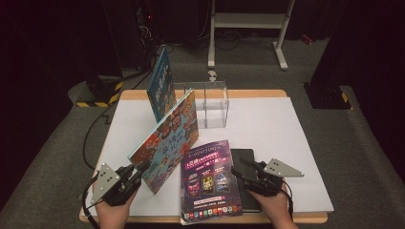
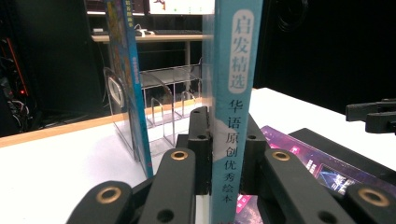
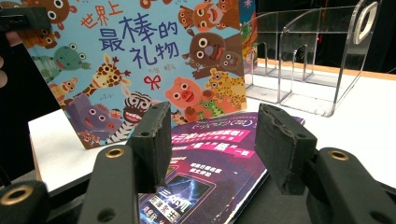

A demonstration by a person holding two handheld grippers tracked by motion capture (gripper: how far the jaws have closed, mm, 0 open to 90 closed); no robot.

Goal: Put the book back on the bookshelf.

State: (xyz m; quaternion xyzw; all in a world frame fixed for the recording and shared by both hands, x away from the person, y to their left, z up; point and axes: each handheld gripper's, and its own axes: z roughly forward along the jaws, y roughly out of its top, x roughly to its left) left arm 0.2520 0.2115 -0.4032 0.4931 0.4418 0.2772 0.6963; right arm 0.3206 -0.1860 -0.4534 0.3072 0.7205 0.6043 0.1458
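Note:
My left gripper (image 1: 139, 168) is shut on the lower corner of a colourful picture book (image 1: 169, 136), holding it tilted above the white table (image 1: 286, 143). In the left gripper view the jaws clamp the book's light blue spine (image 2: 232, 93) on both sides. A second blue book (image 1: 160, 83) stands upright at the left end of a clear acrylic rack (image 1: 212, 105). My right gripper (image 1: 246, 170) stands open over a black notebook (image 1: 244, 160), beside a purple magazine (image 1: 210, 181) lying flat. In the right gripper view its pads (image 3: 152, 142) have nothing between them, with the animal cover (image 3: 140, 60) ahead.
The rack (image 3: 317, 60) has several open slots to the right of the standing book (image 2: 125, 79). The table's wooden edge (image 1: 248, 93) runs behind it. A white metal stand (image 1: 248, 21) and cables lie on the floor beyond. Bare white table spreads to the right.

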